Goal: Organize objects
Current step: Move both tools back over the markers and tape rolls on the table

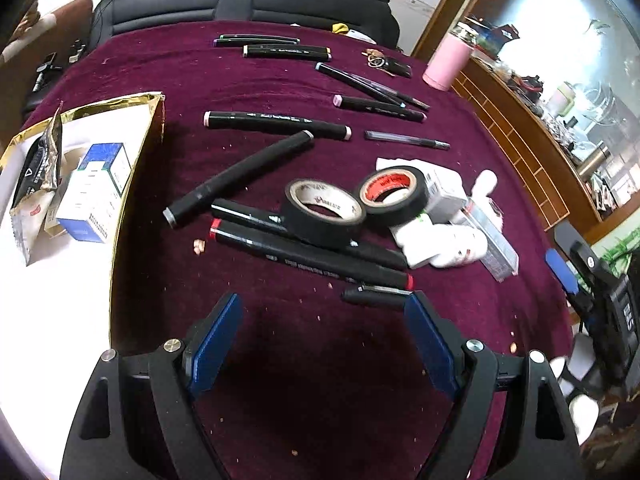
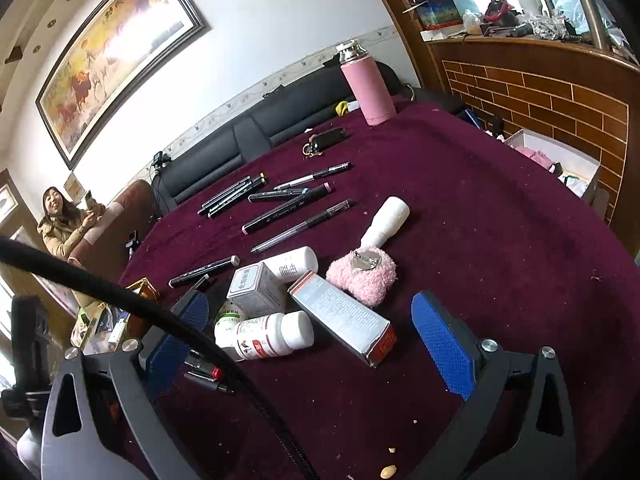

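Several black markers [image 1: 308, 256] and pens lie scattered on the maroon tablecloth [image 1: 320, 360]. Two black tape rolls [image 1: 324, 212] rest on the nearest markers. My left gripper [image 1: 324, 308] is open and empty, hovering just short of the red-capped marker and a short black pen [image 1: 376, 296]. In the right wrist view, white pill bottles [image 2: 268, 336], small boxes [image 2: 344, 316] and a pink fluffy piece [image 2: 364, 276] lie in a cluster. My right gripper [image 2: 312, 316] is open and empty, its fingers on either side of that cluster.
A gold-edged box [image 1: 136, 184] with small cartons stands at the left. A pink flask [image 2: 368, 88], a key pouch [image 2: 326, 138], a black sofa [image 1: 248, 0], a wooden counter [image 2: 540, 92] and a black cable [image 2: 168, 316] surround the table. A person [image 2: 64, 220] sits far left.
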`<state>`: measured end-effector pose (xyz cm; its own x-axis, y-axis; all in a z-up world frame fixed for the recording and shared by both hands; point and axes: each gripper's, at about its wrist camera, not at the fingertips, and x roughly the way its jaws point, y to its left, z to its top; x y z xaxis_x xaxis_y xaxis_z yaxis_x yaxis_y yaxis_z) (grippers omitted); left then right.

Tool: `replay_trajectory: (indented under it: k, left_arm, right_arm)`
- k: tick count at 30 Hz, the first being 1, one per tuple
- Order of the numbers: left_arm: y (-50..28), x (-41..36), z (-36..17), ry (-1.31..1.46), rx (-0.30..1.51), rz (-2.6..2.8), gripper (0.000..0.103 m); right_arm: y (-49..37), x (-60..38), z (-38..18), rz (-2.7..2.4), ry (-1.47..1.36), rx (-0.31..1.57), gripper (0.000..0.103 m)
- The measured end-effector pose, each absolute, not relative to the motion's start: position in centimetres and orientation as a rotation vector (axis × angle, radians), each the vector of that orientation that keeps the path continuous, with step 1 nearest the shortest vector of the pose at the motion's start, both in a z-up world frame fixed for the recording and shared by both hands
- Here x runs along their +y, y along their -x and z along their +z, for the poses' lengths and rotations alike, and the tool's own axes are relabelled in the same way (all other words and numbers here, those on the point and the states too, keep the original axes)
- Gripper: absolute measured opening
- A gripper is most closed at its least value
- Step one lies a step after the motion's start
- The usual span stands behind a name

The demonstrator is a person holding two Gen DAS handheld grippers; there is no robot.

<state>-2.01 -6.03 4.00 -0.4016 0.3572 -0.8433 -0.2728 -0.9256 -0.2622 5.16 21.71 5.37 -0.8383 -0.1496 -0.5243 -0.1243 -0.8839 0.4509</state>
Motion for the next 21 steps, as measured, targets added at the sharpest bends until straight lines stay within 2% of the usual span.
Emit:
replay_trajectory:
  k: [11,12,16,21]
  left_arm:
    - [5.8,-0.5,2.7,1.498,0.202,2.531,0.079]
    - [5.9,0.0,2.2,1.493,0.229,2.537,0.085]
    - [5.0,1.5,1.0,1.461,0.444,2.552,0.092]
    - [3.9,-2.4,0.6,1.593,0.284,2.390,0.093]
  right_arm:
    - [-4.9,21.6,4.6,-2.835,-0.932,-0.780,0.103]
    - [-4.9,21.7,4.6,-2.834,-0.932,-0.779,0.103]
    - [-4.8,21.7,4.6,-2.819,-0.942,-0.783,0.103]
    - [-4.9,21.7,4.6,-2.806,-0.949,-0.790,0.103]
